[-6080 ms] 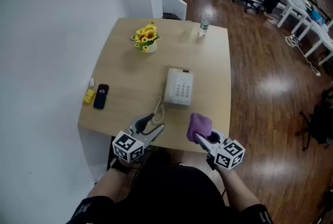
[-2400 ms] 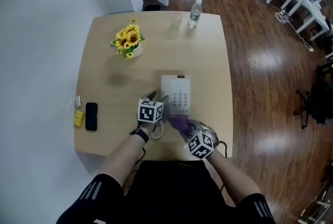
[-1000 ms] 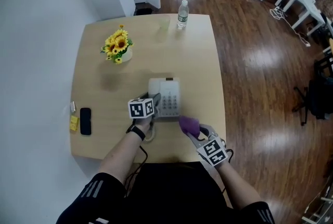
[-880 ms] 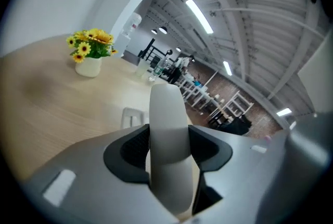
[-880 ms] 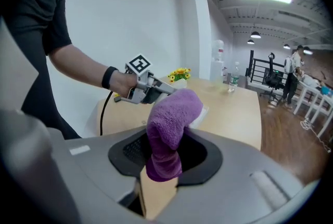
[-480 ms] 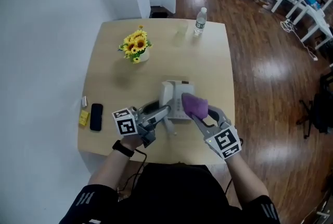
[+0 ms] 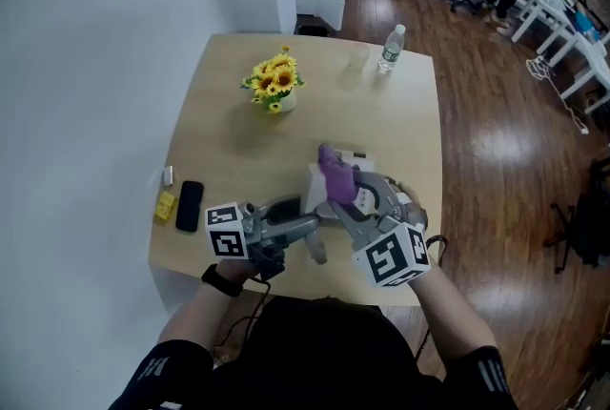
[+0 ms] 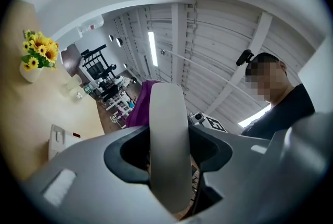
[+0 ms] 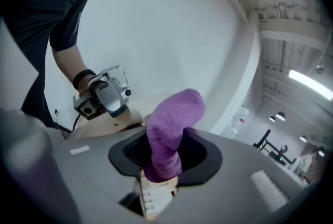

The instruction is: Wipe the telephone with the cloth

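Observation:
The white telephone base (image 7: 365,177) sits near the table's front right; it also shows in the left gripper view (image 8: 59,139) and under the jaws in the right gripper view (image 9: 154,200). My left gripper (image 7: 307,227) is shut on the white handset (image 8: 167,129), held off the base to its left, with the coiled cord (image 7: 318,252) hanging below. My right gripper (image 7: 341,200) is shut on a purple cloth (image 7: 335,177), which rests over the base's left part. The cloth (image 9: 170,124) sticks up from between the jaws. The left gripper (image 9: 110,97) faces the right one.
A vase of sunflowers (image 7: 274,80), a clear cup (image 7: 357,65) and a water bottle (image 7: 388,48) stand at the table's far side. A black mobile phone (image 7: 189,205) and a small yellow item (image 7: 166,204) lie at the left edge. Wooden floor lies right of the table (image 7: 238,151).
The left gripper took the handset off the base and holds it to the left. The right gripper carried the cloth forward and left over the telephone.

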`<state>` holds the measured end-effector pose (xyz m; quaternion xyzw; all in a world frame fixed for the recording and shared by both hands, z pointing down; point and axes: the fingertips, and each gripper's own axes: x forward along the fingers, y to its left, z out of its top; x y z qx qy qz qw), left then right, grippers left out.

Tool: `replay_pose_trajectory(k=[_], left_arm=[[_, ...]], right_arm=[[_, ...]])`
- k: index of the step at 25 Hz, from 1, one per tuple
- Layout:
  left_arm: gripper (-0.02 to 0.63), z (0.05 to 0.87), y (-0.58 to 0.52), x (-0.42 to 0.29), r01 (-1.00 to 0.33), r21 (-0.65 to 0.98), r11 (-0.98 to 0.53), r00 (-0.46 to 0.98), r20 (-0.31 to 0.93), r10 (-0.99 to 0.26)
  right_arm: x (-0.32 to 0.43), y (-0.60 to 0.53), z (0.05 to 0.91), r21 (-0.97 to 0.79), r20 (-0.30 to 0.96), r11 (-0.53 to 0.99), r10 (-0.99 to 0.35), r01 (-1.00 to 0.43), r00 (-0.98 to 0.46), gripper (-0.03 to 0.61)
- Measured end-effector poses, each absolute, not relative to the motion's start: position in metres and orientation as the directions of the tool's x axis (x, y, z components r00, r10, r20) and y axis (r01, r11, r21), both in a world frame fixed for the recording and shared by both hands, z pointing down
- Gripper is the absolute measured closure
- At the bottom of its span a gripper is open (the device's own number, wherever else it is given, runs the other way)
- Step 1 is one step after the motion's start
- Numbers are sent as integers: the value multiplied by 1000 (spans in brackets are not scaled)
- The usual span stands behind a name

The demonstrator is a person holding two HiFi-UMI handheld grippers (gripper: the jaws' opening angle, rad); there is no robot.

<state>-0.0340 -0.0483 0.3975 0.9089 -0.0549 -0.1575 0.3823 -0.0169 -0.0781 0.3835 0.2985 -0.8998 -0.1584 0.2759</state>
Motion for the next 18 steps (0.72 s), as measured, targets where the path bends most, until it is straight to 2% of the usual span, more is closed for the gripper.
replay_pose_trajectory(k=[9,13,18], left_arm=[[400,389,-44,-47,51,695,-717,946,-265,-189],[400,385,-47,-45,62,697,-714,941,-279,-191],[400,377,-54,-45,37,680,-732,929,-293,-225]], right_arm=[[-34,-49,394,417,446,838,-526,-352,-724,449],[-35,-26,408,401,495,877,-450,-264,-743,449],[-24,-17,415,372,519,882,-457,-290,-723,449]])
